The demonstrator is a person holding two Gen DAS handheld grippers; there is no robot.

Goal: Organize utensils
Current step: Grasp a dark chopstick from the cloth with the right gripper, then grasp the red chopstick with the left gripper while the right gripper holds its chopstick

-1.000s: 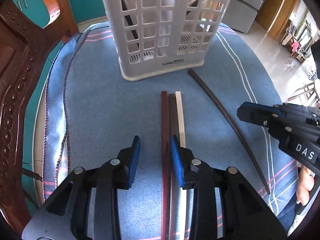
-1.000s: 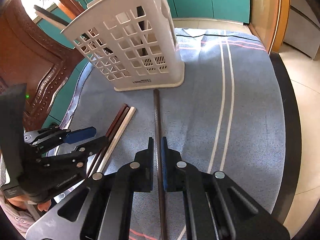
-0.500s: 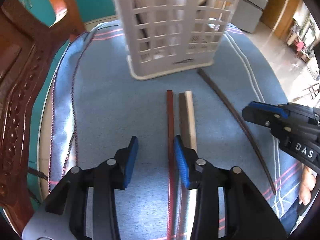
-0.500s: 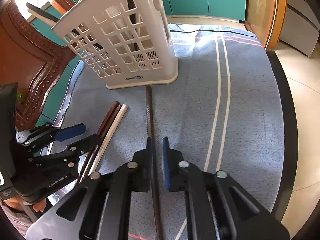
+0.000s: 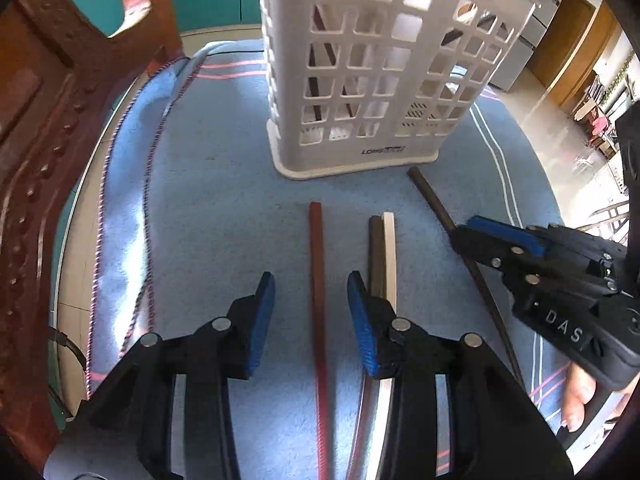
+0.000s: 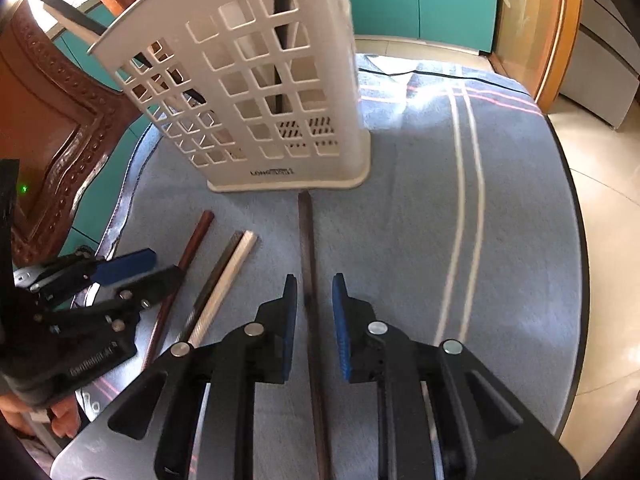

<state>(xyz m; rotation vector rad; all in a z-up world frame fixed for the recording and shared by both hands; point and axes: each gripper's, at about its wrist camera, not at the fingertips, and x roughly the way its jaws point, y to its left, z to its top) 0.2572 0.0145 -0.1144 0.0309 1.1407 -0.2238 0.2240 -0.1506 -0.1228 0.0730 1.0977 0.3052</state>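
Note:
A white lattice utensil basket stands on the blue cloth with a few sticks inside. A red-brown chopstick lies between the open jaws of my left gripper, untouched. A dark and a white chopstick lie side by side just right of it. A long dark chopstick lies between the open jaws of my right gripper, which also shows in the left wrist view.
A carved wooden chair back stands close on the left. The blue cloth covers a round table whose edge falls away to tiled floor at the right. Teal cabinets stand behind.
The right gripper has opened off the long dark chopstick. The left gripper slid left, so the red-brown chopstick now lies between its jaws, apart from the dark and white pair.

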